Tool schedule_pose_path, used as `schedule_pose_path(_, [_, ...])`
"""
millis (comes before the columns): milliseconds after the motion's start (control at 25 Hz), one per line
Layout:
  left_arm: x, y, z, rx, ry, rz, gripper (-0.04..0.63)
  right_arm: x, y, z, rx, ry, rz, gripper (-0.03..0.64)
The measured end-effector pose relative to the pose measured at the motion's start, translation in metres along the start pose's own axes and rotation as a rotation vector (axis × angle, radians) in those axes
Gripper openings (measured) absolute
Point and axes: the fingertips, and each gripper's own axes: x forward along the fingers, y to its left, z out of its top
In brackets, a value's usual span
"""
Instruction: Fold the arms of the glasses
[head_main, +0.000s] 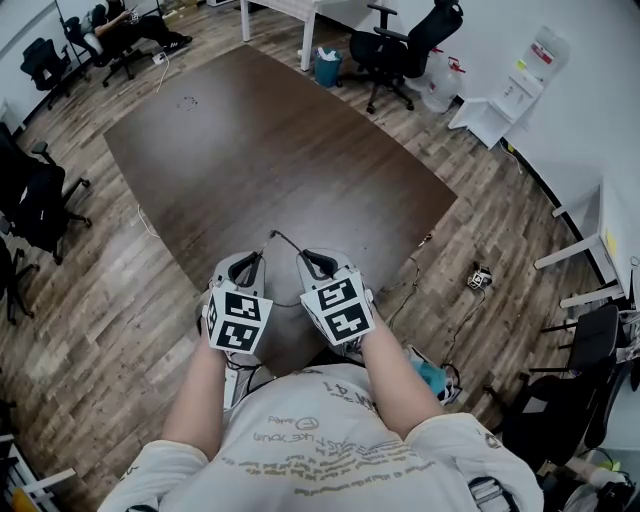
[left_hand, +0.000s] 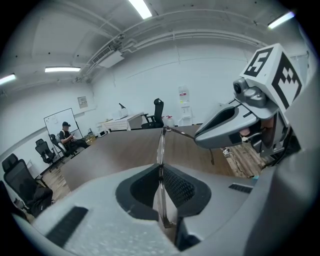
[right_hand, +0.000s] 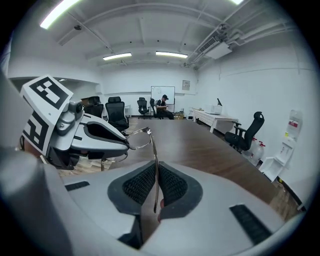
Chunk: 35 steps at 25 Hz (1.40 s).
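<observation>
Held side by side above dark table (head_main: 260, 150) near edge: left gripper (head_main: 246, 266), right gripper (head_main: 316, 262); glasses (head_main: 283, 240) wire seen between tips.

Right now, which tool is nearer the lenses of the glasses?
Left. The left tool is clamped right on the lenses, which sit edge-on between its jaws. The right tool grips one arm, further back from them.

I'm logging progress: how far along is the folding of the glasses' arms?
Done: the glasses are off the table, held in the air. In hand: the left gripper clamps the front frame, and the right gripper clamps one arm, which sticks out unfolded. Left: swing that arm in, then the other, which I can't make out clearly.
</observation>
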Motion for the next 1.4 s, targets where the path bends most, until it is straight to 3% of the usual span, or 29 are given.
schedule_pose_path(80, [-0.002,0.000,0.003,-0.001,-0.011,0.008,0.040,0.001,0.006,-0.001,0.042,-0.004,0.046,0.028])
schedule_pose_path(360, [-0.008,-0.006,0.006,-0.029,-0.038,0.006,0.040,-0.005,0.022,-0.001,0.336,-0.030,0.217,0.026])
schedule_pose_path(840, [-0.013,-0.017,0.011,-0.071,-0.055,-0.019,0.040,-0.005,0.036,0.000,0.731,-0.063,0.386,0.026])
schedule_pose_path(1400, [-0.021,-0.023,0.020,-0.141,-0.099,-0.049,0.037,-0.011,0.050,0.011,0.973,-0.103,0.561,0.026])
